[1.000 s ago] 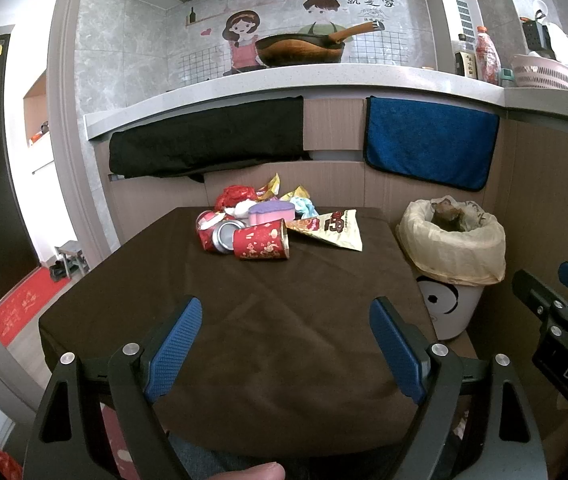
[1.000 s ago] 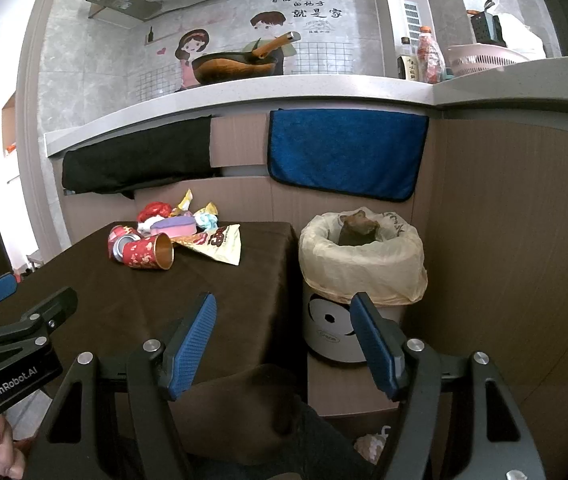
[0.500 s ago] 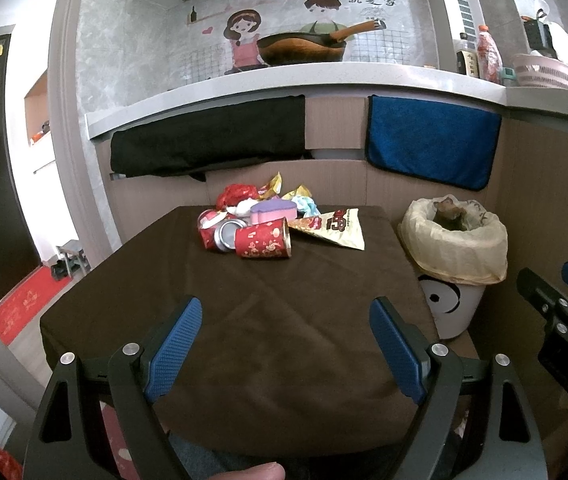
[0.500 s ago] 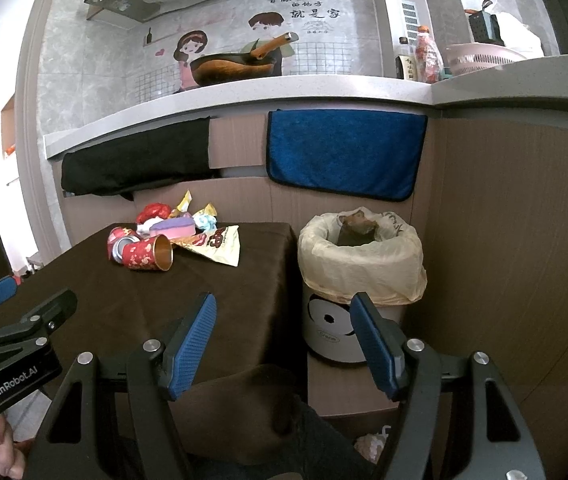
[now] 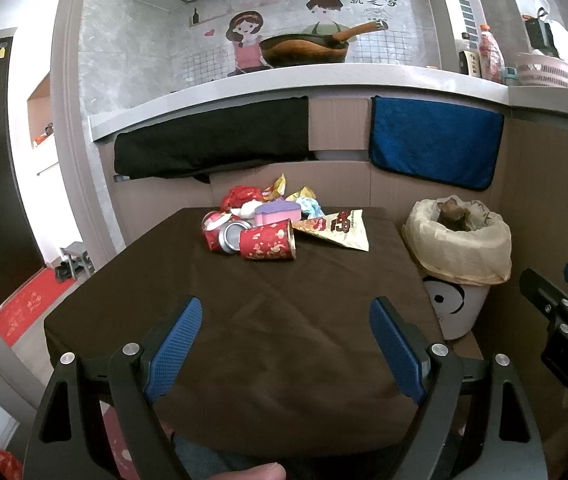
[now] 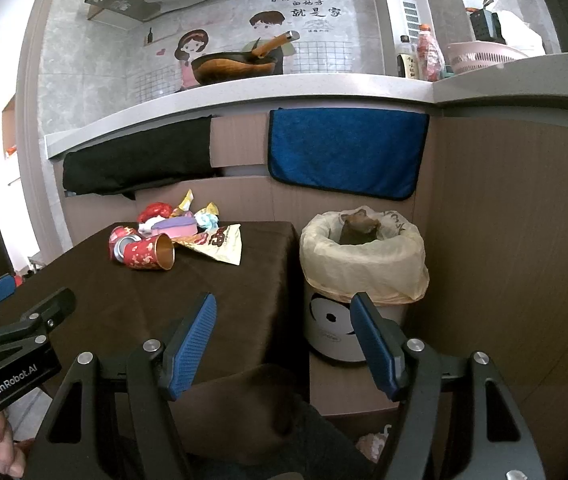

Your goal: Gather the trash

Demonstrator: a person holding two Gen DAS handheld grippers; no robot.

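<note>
A pile of trash lies at the far end of the brown-clothed table (image 5: 284, 320): a red paper cup (image 5: 267, 244) on its side, a crushed red can (image 5: 219, 236), a cream snack bag (image 5: 338, 228), a pink-purple box (image 5: 277, 213) and crumpled wrappers (image 5: 243, 197). The cup (image 6: 149, 254) and snack bag (image 6: 215, 242) also show in the right wrist view. A white bin (image 6: 360, 268) with a yellowish liner stands right of the table; it also shows in the left wrist view (image 5: 458, 248). My left gripper (image 5: 286, 340) is open and empty over the near table. My right gripper (image 6: 284, 338) is open and empty near the table's right corner.
A counter ledge (image 5: 284, 80) runs behind, with a black cloth (image 5: 211, 144) and a blue towel (image 5: 434, 142) hanging from it. Wooden panels (image 6: 516, 220) wall in the right side. A wok (image 5: 304, 50), bottles and a pink basket (image 6: 484, 58) sit on the counter.
Both grippers have drifted very slightly; the scene sits a touch differently in each view. Nothing was taken hold of or moved on the table.
</note>
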